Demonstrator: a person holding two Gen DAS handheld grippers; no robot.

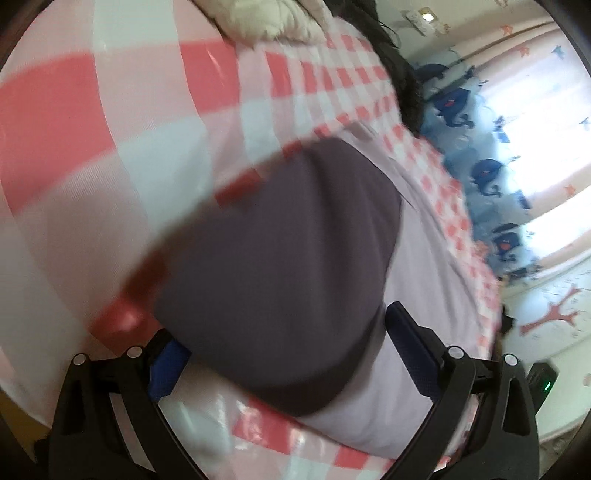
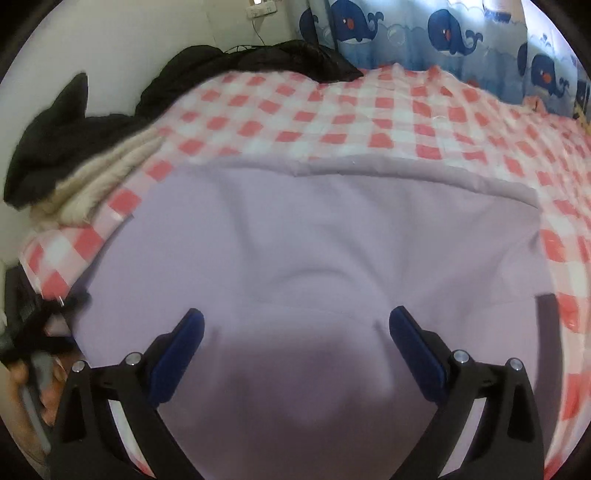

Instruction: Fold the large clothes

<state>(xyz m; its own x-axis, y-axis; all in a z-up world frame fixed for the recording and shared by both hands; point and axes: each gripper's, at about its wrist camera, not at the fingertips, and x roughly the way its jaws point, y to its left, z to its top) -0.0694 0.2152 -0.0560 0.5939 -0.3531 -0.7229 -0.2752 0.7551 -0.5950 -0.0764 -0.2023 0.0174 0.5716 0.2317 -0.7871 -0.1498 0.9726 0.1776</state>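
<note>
A pale lilac garment lies spread flat on the pink-and-white checked bed cover, its far hem straight. My right gripper hovers just over its near part, open, with a shadow and nothing else between the fingers. The left wrist view is blurred. It shows the lilac garment and a dark grey-purple patch of cloth close to the camera. That patch lies between the wide-apart fingers of my left gripper and hides the left fingertip. The left gripper is open.
Black clothes and a cream quilted garment are piled at the bed's left edge. A whale-print curtain hangs behind the bed. A hand with a black strap shows at lower left. The cream garment also tops the left view.
</note>
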